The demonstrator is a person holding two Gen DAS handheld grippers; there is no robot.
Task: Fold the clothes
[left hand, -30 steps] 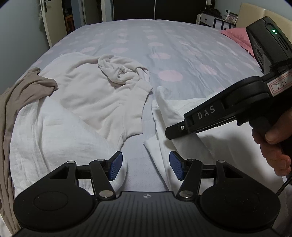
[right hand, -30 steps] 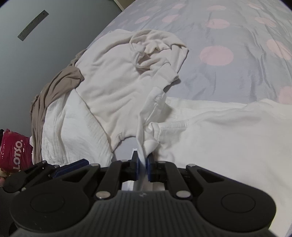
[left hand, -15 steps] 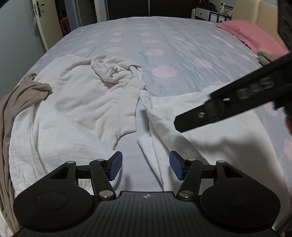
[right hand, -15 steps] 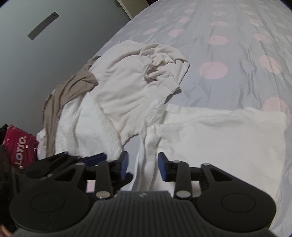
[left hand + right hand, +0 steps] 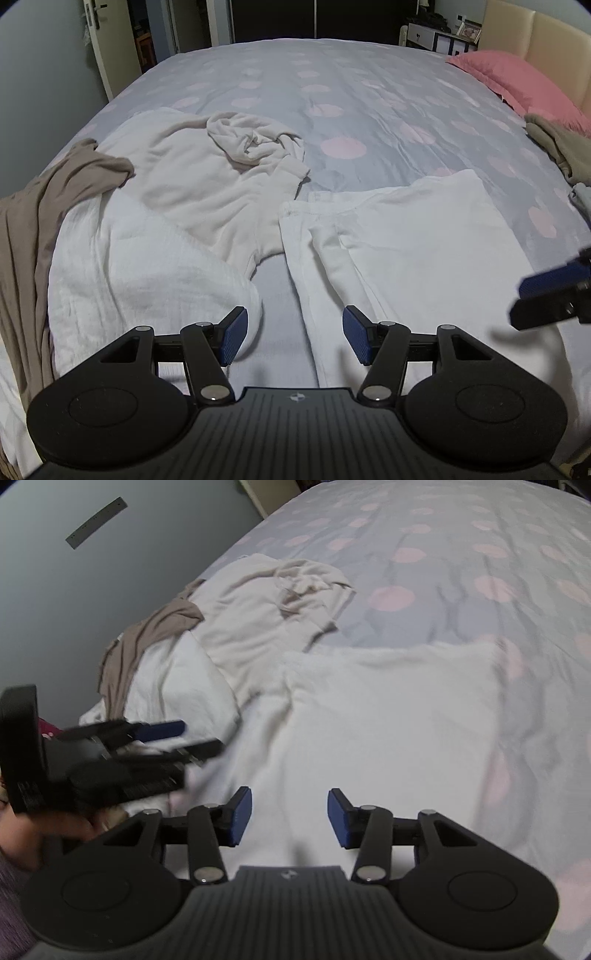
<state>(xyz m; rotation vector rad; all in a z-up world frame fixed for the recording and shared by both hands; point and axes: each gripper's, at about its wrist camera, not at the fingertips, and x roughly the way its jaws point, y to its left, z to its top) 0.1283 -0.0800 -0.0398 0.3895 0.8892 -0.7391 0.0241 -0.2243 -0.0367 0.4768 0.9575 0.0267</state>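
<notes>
My left gripper point(image 5: 294, 334) was spread wide, holding nothing, above the bedspread point(image 5: 369, 110) beside the white garment's point(image 5: 424, 243) near edge. My right gripper point(image 5: 290, 818) gaped wide too, empty, over that garment point(image 5: 369, 720), which lay flat. Beside it lay a cream sweater point(image 5: 192, 184), partly over a white towel point(image 5: 140, 273); a taupe garment point(image 5: 44, 206) lay at the far left.

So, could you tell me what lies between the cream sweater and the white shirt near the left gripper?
In the left wrist view, a bare strip of bedsheet separates the cream sweater from the white shirt.
</notes>
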